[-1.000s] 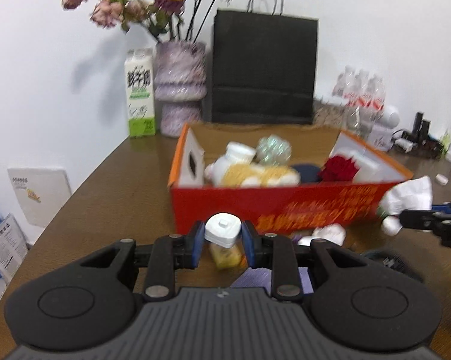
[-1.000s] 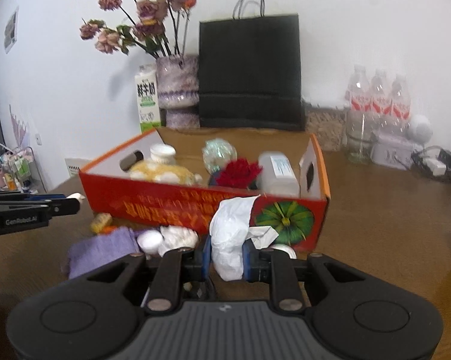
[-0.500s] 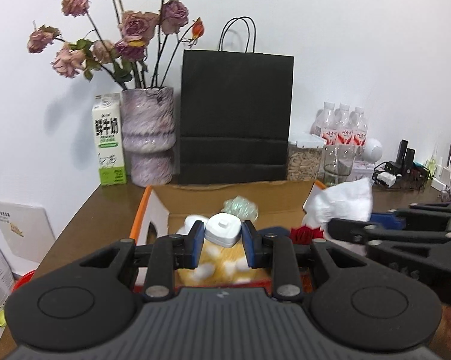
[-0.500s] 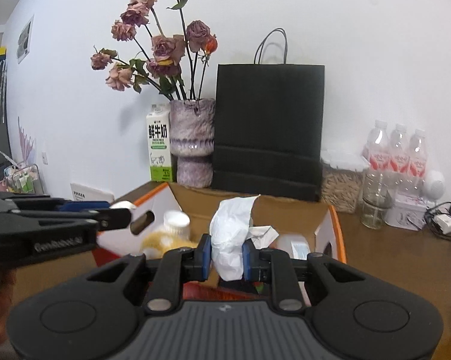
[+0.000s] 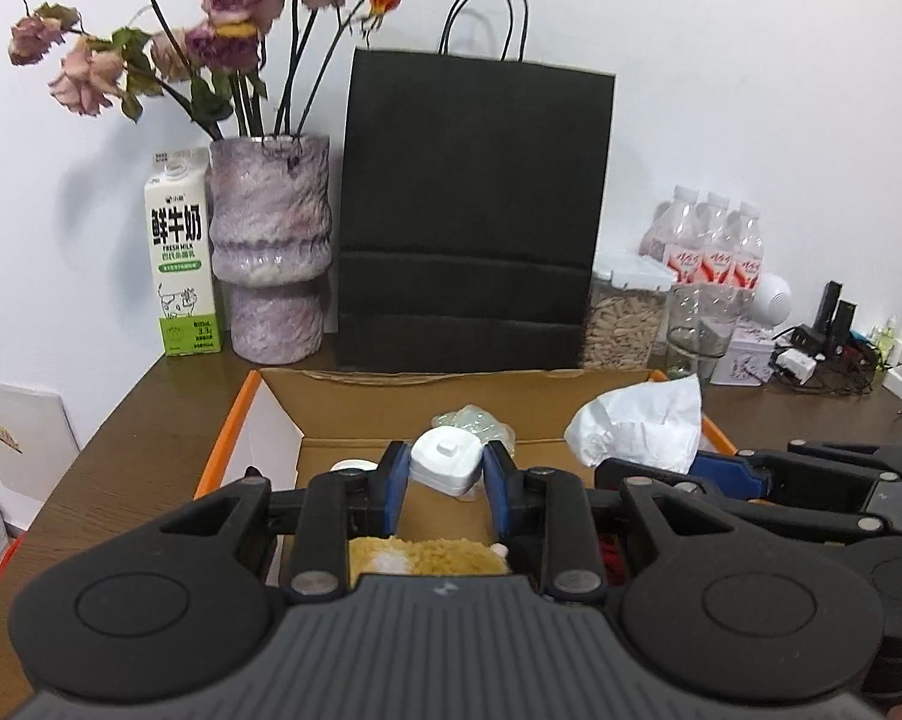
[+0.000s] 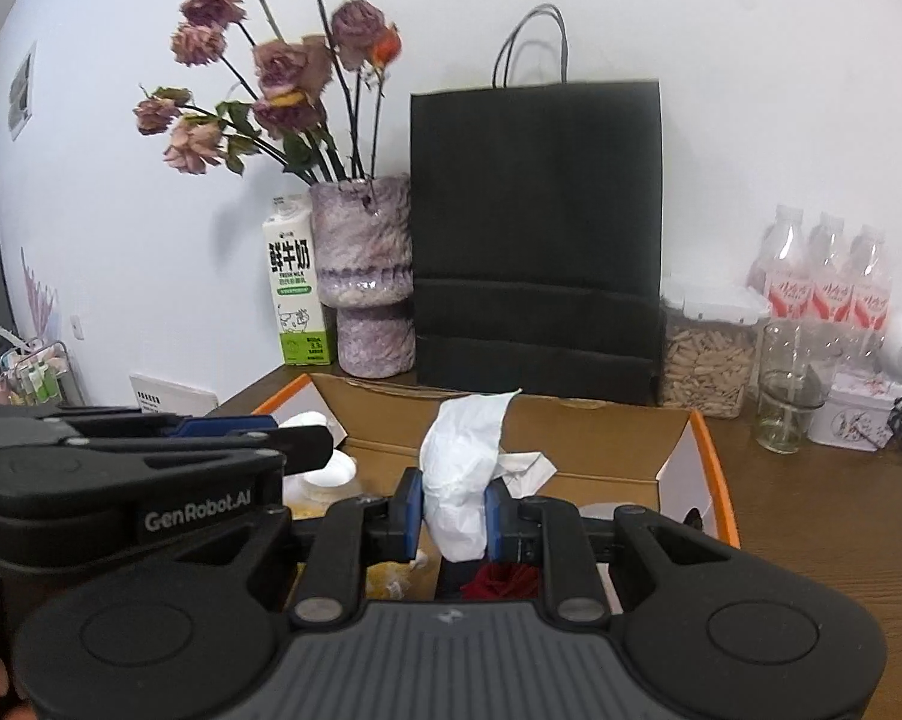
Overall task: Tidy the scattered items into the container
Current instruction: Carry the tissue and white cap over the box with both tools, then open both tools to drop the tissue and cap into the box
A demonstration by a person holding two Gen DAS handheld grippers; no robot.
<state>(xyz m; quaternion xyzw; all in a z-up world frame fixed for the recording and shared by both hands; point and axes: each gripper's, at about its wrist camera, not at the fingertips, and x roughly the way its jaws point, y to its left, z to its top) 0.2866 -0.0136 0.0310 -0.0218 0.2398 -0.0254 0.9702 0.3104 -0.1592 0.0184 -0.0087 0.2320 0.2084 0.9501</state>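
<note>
step: drop both items in box [image 5: 253, 414] | left gripper [image 5: 445, 489] clamped on bottle [image 5: 445, 468], lower centre, above box | right gripper [image 6: 451, 516] clamped on tissue [image 6: 460, 474], lower centre, above box | advice: clear the rim, release over free floor, keep grippers apart

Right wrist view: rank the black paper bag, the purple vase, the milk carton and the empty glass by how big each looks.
1. black paper bag
2. purple vase
3. milk carton
4. empty glass

All four stand along the back of the table at similar depth, so nearness hardly skews this order.
</note>
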